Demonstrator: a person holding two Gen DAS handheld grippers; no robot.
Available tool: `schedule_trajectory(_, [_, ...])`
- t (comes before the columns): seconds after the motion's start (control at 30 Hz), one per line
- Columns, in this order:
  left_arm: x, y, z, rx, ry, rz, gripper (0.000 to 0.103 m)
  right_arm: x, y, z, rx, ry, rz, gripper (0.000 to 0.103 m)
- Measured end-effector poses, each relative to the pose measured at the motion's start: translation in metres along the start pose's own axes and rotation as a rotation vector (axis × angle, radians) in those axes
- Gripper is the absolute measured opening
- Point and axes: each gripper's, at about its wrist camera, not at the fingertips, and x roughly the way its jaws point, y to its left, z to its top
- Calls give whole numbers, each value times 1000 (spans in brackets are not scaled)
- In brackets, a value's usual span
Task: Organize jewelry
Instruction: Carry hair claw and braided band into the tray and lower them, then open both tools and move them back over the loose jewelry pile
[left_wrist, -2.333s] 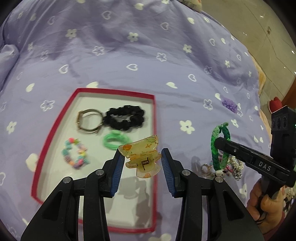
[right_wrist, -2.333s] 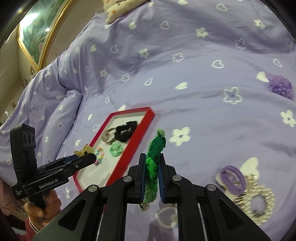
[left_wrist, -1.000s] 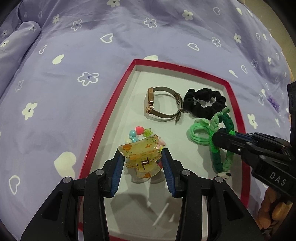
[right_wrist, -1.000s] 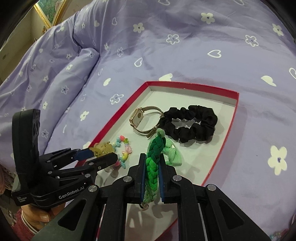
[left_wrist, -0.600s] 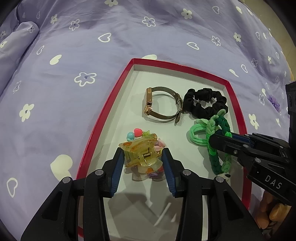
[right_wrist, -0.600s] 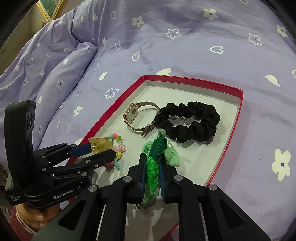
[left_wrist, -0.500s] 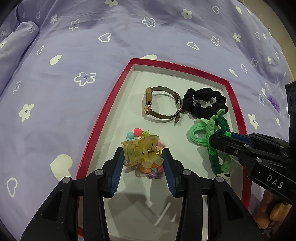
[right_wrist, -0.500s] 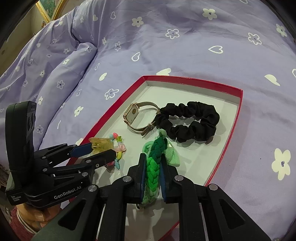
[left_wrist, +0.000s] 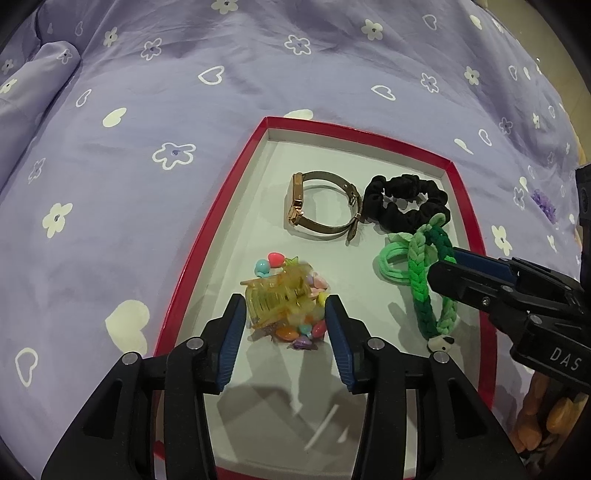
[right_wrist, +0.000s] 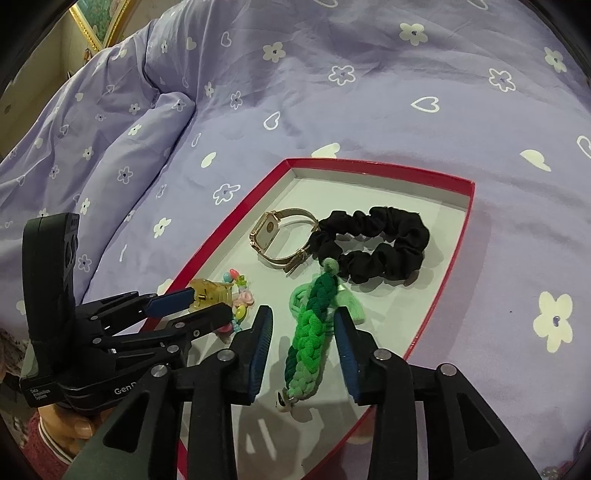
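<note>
A red-rimmed white tray (left_wrist: 207, 240) (right_wrist: 229, 236) lies on the purple bedspread. In it are a gold watch (left_wrist: 314, 206) (right_wrist: 280, 240), a black scrunchie (left_wrist: 406, 203) (right_wrist: 373, 243), a light green hair tie (left_wrist: 391, 262) and a colourful bead bracelet (left_wrist: 303, 332). My left gripper (left_wrist: 286, 332) is open; the yellow hair clip (left_wrist: 277, 299) (right_wrist: 208, 291) lies on the bead bracelet between its fingers. My right gripper (right_wrist: 303, 347) is open; the green braided bracelet (right_wrist: 310, 336) (left_wrist: 424, 280) lies in the tray between its fingers.
The purple bedspread (left_wrist: 147, 110) with white flowers and hearts surrounds the tray. A purple hair tie (left_wrist: 543, 203) lies on the bed at the far right. A pillow fold (right_wrist: 122, 147) rises at the left. A picture frame (right_wrist: 99, 22) stands beyond the bed.
Both grippers moved over the tray and opened. The yellow clip dropped onto the bead bracelet; the green braided bracelet dropped onto the tray beside the green hair tie.
</note>
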Motion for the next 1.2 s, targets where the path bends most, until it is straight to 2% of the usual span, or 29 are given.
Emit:
schedule_trajectory(0.27, [-7, -5, -2, 11, 2, -2, 49, -20, -4, 1, 13, -34, 1, 42])
schedule_trajectory(0.6, [-28, -8, -7, -13, -23, -12, 51, -75, -14, -17, 49, -113, 6, 48])
schedule_trajectory(0.9, [-71, -28, -22, -60, -90, -87, 58, -139, -50, -51, 129, -187, -45, 56])
schedule_trajectory(1.2, [-94, -71, -34, -15, -110, -152, 61, -194, -94, -95, 218, -236, -126, 58])
